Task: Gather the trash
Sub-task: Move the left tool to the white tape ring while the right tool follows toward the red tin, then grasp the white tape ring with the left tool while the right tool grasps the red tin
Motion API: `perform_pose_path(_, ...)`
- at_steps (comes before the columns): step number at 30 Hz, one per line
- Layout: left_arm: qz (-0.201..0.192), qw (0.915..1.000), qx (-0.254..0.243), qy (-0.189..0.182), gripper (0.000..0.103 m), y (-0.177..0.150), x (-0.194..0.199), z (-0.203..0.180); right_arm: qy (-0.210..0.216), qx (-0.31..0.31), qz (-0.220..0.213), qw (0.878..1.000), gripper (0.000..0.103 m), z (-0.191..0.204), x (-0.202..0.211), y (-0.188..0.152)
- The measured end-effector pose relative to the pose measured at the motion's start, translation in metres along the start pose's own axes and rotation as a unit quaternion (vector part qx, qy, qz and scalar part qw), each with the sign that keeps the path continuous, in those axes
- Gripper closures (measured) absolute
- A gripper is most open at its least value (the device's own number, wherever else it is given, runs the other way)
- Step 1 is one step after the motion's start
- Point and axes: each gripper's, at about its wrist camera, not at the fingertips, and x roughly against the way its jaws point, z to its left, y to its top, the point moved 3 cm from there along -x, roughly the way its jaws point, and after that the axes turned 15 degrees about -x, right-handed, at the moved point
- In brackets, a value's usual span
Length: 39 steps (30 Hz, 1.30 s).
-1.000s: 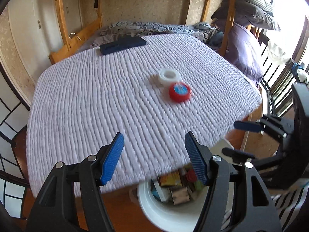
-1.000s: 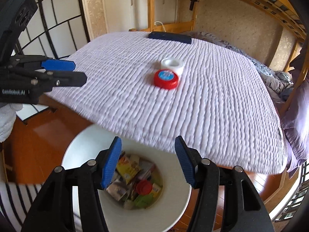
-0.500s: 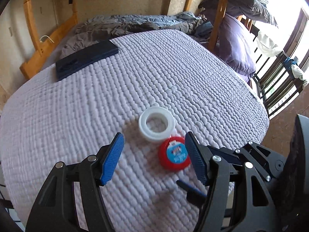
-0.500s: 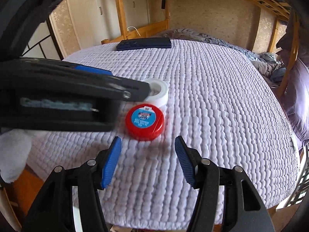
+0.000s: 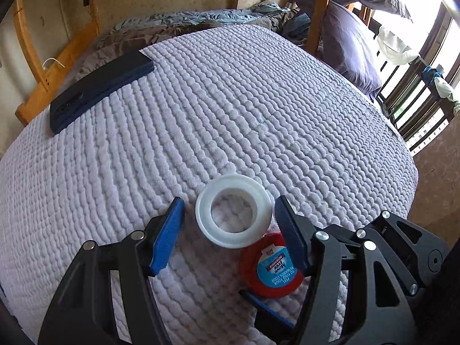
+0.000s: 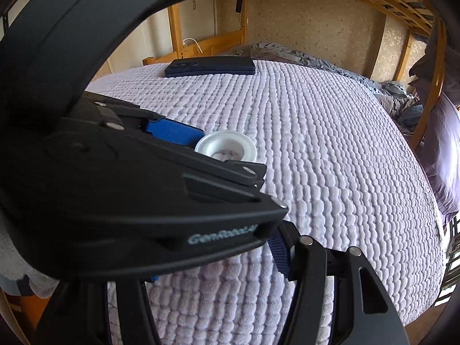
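Observation:
A white plastic ring [image 5: 233, 212] lies on the white quilted bed [image 5: 230, 109]; it also shows in the right wrist view [image 6: 227, 143]. A red lid with a blue label [image 5: 270, 267] lies against it on the near side. My left gripper [image 5: 230, 230] is open, its blue pads on either side of the ring and apart from it. My right gripper [image 5: 276, 290] comes in from the right, open, with its fingers on either side of the red lid. In the right wrist view the left gripper's body hides the lid.
A dark blue flat case [image 5: 97, 89] lies at the bed's far left, also in the right wrist view [image 6: 210, 67]. Crumpled grey bedding [image 5: 184, 26] and the wooden bunk frame [image 5: 319, 8] stand beyond. A purple pillow [image 5: 350, 49] is at right.
Both grippers have moved from above the white bin at the bed's edge forward over the quilt, down to the ring and lid. The bin has left both views.

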Motion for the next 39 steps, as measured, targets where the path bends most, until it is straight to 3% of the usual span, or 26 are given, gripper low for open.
perform_pose_path(6,0.0,0.9997,-0.022,0.012,0.05,0.001,0.0,-0.003,0.0,0.011,-0.001,1.0,0.052,0.0,-0.005,0.004)
perform_pose_path(26,-0.01,0.9989,0.013,0.043,0.051,-0.031,0.033,0.017,0.0,0.026,0.0,1.0,0.056,-0.025,0.025,-0.002)
perform_pose_path(34,0.005,0.9986,0.022,0.048,0.05,-0.054,0.033,0.01,-0.003,0.028,0.012,1.0,0.056,-0.031,0.019,-0.004)
perform_pose_path(39,0.003,0.9979,0.026,0.059,0.045,-0.058,0.031,0.008,0.002,0.032,0.017,0.999,0.056,-0.03,0.016,-0.005)
